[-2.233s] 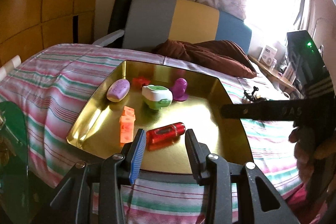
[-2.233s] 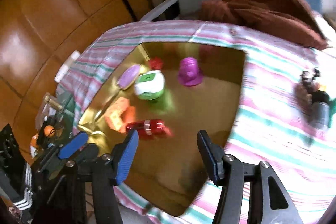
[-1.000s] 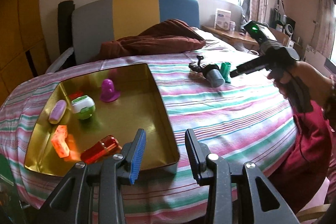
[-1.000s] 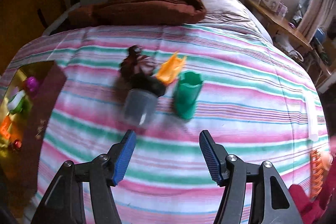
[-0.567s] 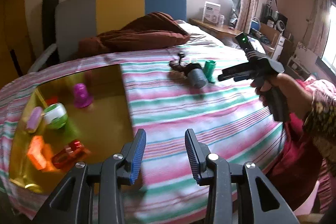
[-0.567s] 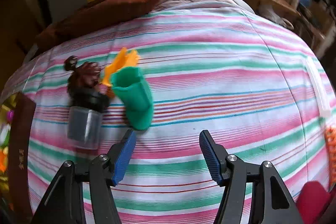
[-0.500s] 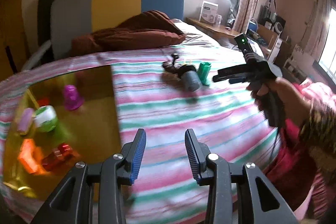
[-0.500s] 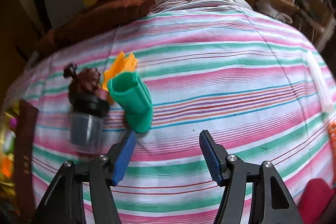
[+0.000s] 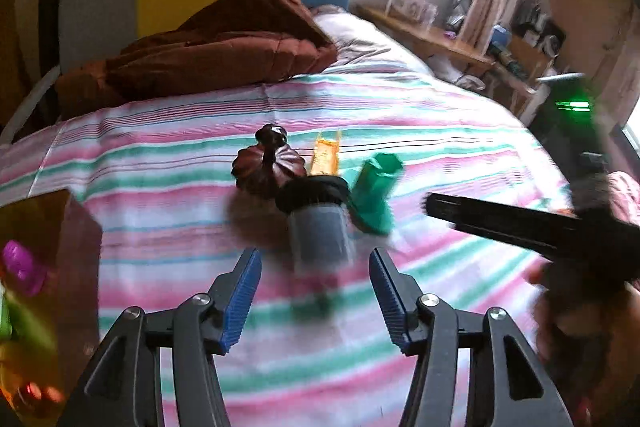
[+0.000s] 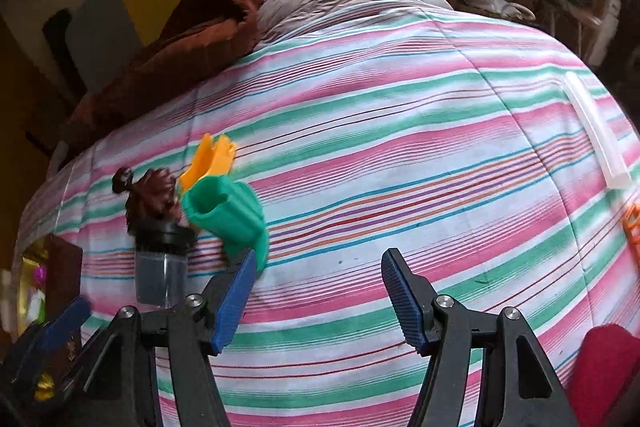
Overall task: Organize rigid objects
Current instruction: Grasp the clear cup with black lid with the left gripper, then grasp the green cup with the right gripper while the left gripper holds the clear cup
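A small cluster lies on the striped bedspread [image 9: 168, 163]: a grey jar with a black lid [image 9: 318, 227], a dark brown pumpkin-shaped piece [image 9: 268, 167], an orange piece [image 9: 326, 153] and a green cup on its side [image 9: 374, 189]. My left gripper [image 9: 314, 301] is open and empty, just short of the grey jar. My right gripper [image 10: 316, 293] is open and empty; the green cup [image 10: 230, 215] lies by its left finger, with the jar [image 10: 162, 263], the brown piece [image 10: 150, 197] and the orange piece [image 10: 210, 161] further left. The right gripper's body [image 9: 532, 227] shows in the left wrist view.
A gold tray [image 9: 52, 227] holding small toys sits at the left edge, its corner also in the right wrist view [image 10: 60, 259]. A brown blanket [image 9: 208, 55] lies at the bed's head. A white tube [image 10: 596, 131] and an orange item [image 10: 632, 227] lie at the right.
Both grippers have swung from the gold tray to the cluster of objects and come closer to it. The left gripper has opened wider. Nothing was picked up.
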A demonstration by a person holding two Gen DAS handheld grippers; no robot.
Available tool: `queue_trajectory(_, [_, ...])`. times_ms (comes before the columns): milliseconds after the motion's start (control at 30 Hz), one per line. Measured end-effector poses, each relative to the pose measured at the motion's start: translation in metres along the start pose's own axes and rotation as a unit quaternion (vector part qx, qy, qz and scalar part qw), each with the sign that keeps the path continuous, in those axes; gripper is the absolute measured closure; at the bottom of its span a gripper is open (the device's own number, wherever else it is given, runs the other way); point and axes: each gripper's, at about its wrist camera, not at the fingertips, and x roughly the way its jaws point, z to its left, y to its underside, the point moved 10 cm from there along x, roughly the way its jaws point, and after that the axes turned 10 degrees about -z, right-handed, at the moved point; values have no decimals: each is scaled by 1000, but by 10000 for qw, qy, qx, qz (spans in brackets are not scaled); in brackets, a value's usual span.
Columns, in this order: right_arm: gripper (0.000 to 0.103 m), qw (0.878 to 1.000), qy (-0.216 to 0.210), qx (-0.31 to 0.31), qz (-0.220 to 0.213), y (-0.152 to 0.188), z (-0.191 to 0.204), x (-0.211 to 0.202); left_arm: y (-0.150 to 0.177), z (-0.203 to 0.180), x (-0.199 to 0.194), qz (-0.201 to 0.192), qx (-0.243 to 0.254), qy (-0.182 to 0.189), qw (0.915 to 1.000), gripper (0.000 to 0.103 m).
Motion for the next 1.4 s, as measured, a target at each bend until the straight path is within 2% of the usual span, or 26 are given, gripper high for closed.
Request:
queue_trajectory(167, [37,9996,-33,290,49,-2,-8,2,3,-3,45,307,-20,-43,9995,46])
queue_trajectory(233, [37,9995,-86,294,59,-2,-7,3,4,-1,52,285,-71,-25,9996,47])
queue_trajectory(300, [37,9996,-100,274,46,-3,-5,4,7,-1,57,164,-111,154,9997,57])
queue_trajectory(333, [37,9996,-123,260,43,-3,-4,4,9,-1,58,130,-141,239,9995,57])
queue_trajectory(467, [37,9996,-169,216,55,-1,-1,6,19,6,50,-152,-257,473,9984,57])
queue_trajectory(567, [37,9997,-155,170,60,0,0,6,27,16,42,-213,-492,564,9970,58])
queue_trajectory(833, [37,9997,-259,-33,-17,2,10,7,40,24,19,-384,-449,494,9970,58])
queue_trajectory(1133, [37,9948,-671,-563,-510,-4,47,-3,55,37,-14,-719,-396,276,9962,58])
queue_trajectory(1267, [37,9926,-535,-895,-619,-7,54,0,65,42,-25,-764,-405,274,9959,58])
queue_trajectory(1400, [37,9935,-380,-997,-407,-8,57,16,68,46,-26,-742,-531,361,9952,58])
